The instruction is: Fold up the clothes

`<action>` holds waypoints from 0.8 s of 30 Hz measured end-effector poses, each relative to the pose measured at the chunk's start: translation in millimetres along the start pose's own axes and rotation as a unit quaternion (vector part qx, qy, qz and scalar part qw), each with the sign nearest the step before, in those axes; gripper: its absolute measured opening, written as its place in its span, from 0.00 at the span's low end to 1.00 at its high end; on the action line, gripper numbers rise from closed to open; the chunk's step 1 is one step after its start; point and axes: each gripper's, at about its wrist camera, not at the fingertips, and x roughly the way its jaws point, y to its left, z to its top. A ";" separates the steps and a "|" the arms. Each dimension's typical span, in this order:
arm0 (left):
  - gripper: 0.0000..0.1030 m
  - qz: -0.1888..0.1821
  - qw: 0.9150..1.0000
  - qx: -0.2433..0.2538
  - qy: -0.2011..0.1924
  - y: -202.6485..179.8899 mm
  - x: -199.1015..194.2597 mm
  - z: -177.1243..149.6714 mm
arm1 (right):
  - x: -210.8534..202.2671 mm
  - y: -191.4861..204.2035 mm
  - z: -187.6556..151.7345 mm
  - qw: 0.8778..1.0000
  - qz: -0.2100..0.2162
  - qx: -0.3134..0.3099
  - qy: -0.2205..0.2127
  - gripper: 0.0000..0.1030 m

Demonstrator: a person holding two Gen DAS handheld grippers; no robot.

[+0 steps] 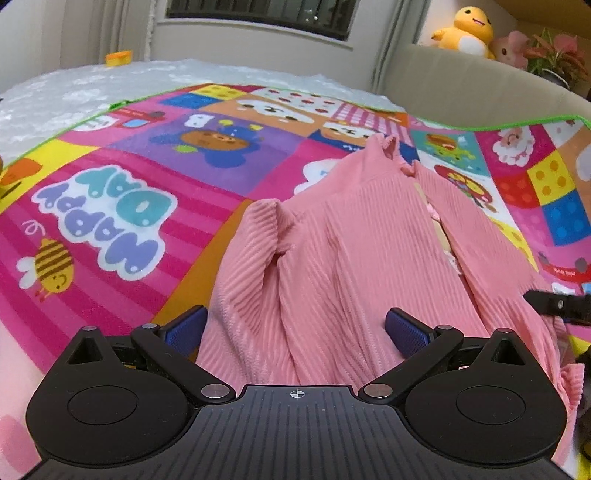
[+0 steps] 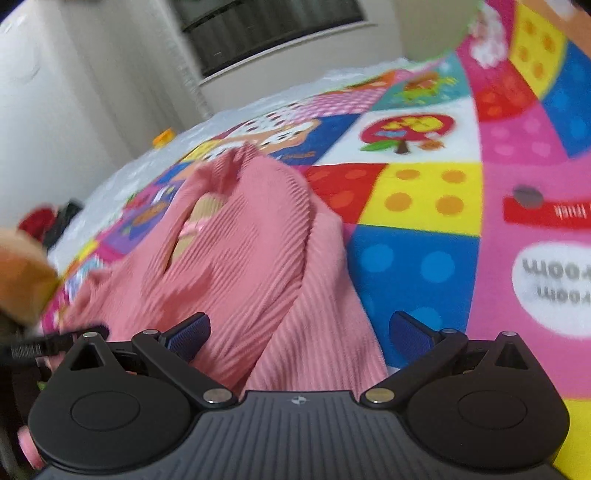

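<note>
A pink ribbed cardigan (image 1: 332, 243) lies on a bright patchwork play mat (image 1: 122, 206), collar at the far end, its left sleeve bunched beside the body. My left gripper (image 1: 295, 328) is open, its blue pads either side of the garment's near hem without pinching it. In the right wrist view the same cardigan (image 2: 251, 251) shows its open front and a fold along its right side. My right gripper (image 2: 299, 332) is open too, over the hem's right part and the mat. The tip of the right gripper (image 1: 554, 304) pokes in at the left view's right edge.
The mat (image 2: 424, 199) lies on a white quilted bed cover (image 1: 74, 92). An orange object (image 1: 119, 58) sits at the far edge. A beige headboard (image 1: 461, 85) with plush toys (image 1: 469, 33) rises at right. A hand (image 2: 22, 273) shows blurred at left in the right wrist view.
</note>
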 end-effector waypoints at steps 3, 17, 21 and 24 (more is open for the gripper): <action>1.00 -0.006 1.000 -0.003 0.002 1.2 -7.1 1.9 | -8.5 5.3 1.0 0.999 0.006 -0.014 -0.034 1.00; 0.90 -0.076 0.996 -0.038 0.003 17.1 -28.5 -9.4 | 13.9 20.1 7.4 0.999 0.014 -0.051 -0.004 0.40; 0.62 -0.085 0.996 0.007 0.010 -6.0 -37.2 -21.8 | -3.5 19.5 -4.1 0.997 0.026 -0.066 0.008 0.21; 0.56 -0.116 0.993 0.010 0.026 -16.5 -51.3 -36.6 | -24.2 20.7 -15.6 0.995 0.025 -0.093 0.014 0.18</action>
